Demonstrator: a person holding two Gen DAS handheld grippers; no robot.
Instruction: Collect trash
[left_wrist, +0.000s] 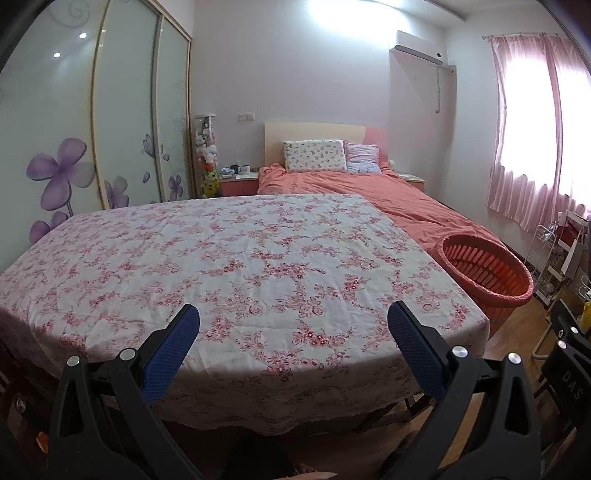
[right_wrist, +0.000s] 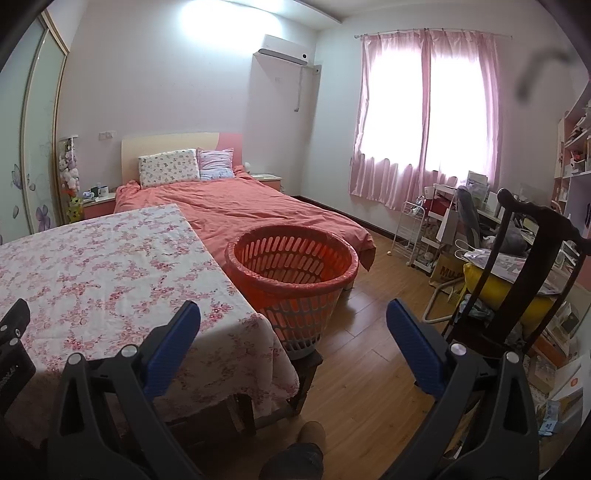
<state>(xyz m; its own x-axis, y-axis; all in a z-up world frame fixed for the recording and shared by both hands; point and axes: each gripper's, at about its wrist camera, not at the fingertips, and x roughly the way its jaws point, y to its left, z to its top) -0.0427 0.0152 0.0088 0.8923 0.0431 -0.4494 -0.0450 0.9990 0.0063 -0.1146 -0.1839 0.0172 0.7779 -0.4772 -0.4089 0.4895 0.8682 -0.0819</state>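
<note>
Bed (right_wrist: 236, 206), pink curtains (right_wrist: 424, 110) on bright window, wood floor (right_wrist: 369, 369).

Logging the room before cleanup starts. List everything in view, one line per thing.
table: one, white cloth with pink flowers, front left
basket: one, orange, on a stool at the table's right end
bed: one, coral cover, two pillows, behind the table
wardrobe: one, frosted doors with purple flowers, left wall
curtains: pink, at the window
chair: one, dark wood, far right
left gripper: open, over the table
right gripper: open, toward the basket
</note>
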